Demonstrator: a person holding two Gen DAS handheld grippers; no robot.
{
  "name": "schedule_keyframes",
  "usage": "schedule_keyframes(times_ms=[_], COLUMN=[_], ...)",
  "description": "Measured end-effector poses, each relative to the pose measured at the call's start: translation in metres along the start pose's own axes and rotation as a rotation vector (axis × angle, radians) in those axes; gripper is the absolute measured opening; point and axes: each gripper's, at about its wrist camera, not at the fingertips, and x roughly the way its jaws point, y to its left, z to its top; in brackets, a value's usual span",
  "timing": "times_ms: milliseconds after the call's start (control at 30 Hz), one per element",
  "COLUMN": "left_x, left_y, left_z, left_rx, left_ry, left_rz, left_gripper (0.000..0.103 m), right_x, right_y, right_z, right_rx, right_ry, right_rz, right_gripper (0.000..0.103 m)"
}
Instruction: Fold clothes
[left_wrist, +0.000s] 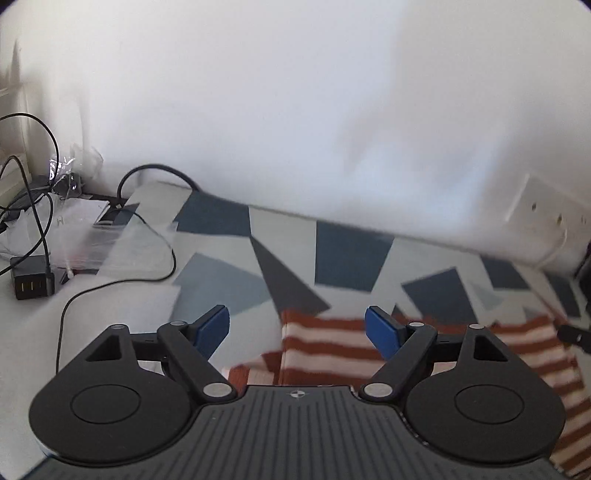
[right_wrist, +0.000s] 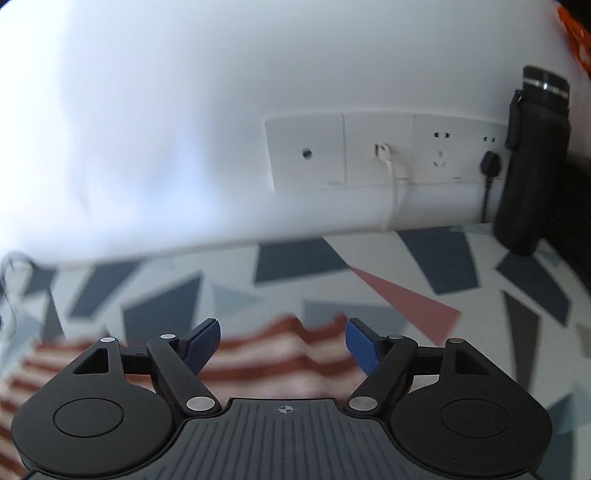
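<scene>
Surface (left_wrist: 354, 254), covered in a geometric-patterned cloth, fills the lower half of both views. We find the striped garment (left_wrist: 325, 347) lying on it at lower centre, rumpled, with raised folds. We judge it soft, light and limp; best taken at an edge or corner. Left hand-held gripper (left_wrist: 297, 330) and right hand-held gripper (right_wrist: 282, 341) both stand spread above it, holding nothing.

Obscured and blurred regions, both wrist views.
Your rust-and-white striped knit garment (left_wrist: 325, 350) is motion-blurred, its near part hidden under the left gripper (left_wrist: 297, 330); edges unreadable. In your right view it runs off the left edge (right_wrist: 14, 387). The black cylindrical bottle (right_wrist: 532, 162) is partly cut off at the right.
</scene>
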Motion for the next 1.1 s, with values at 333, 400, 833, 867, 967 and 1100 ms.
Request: schedule_keyframes(times_ms=[333, 400, 833, 867, 967, 1100], left_x=[-0.004, -0.005, 0.001, 0.000, -0.002, -0.004], left_y=[0.016, 0.018, -0.001, -0.003, -0.006, -0.011], left_z=[-0.042, -0.048, -0.056, -0.057, -0.059, -0.062], left_rx=[-0.046, -0.061, -0.009, -0.015, -0.026, -0.027], left_ry=[0.161, 0.187, 0.263, 0.261, 0.255, 0.247], left_rz=[-0.012, -0.006, 0.040, 0.045, 0.058, 0.065], left_gripper=[0.089, 0.091, 0.103, 0.103, 0.103, 0.103], right_x=[-0.005, 0.001, -0.006, -0.006, -0.009, -0.015], right_y=[-0.048, -0.059, -0.050, -0.043, -0.031, -0.025], right_z=[-0.030, -0.031, -0.061, -0.064, -0.073, -0.082], right_rx=[0.126, 0.191, 0.113, 0.083, 0.057, 0.050], right_ry=[0.099, 0.143, 0.255, 0.247, 0.200, 0.155], right_rz=[-0.030, -0.031, -0.004, -0.015, -0.023, -0.027], right_gripper=[0.072, 0.072, 0.102, 0.102, 0.102, 0.102])
